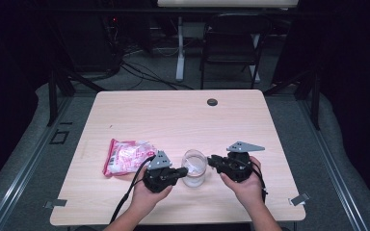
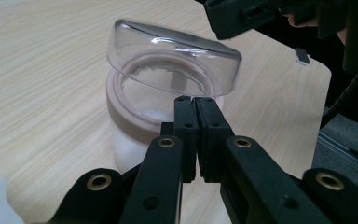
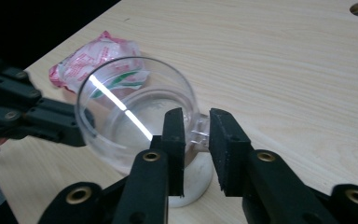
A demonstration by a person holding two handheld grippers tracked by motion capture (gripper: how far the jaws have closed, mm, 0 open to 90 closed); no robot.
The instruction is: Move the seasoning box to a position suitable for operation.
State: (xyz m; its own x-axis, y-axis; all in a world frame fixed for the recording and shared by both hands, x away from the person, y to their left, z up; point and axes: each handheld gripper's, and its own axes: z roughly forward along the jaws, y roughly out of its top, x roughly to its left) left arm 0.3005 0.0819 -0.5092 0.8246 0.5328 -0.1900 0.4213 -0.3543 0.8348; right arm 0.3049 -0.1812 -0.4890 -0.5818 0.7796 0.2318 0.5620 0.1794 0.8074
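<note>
Desk [image 1: 173, 115]: pale wood grain. Jar [image 1: 193, 174]: clear, white contents, beige rim; lid [image 2: 172, 58] clear. Snack packet [image 1: 125, 156] left of jar: pink-red and white print, green mark. Both grippers [image 1: 180, 172] [image 1: 212, 161] beside jar: black, brass-coloured rivets.

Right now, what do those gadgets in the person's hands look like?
Each hand-held gripper, left and right, is matt black, with two flat black jaws on arms fixed by brass-ringed pins. A grey three-cornered plate tops each, and a black cable trails from the left one.
</note>
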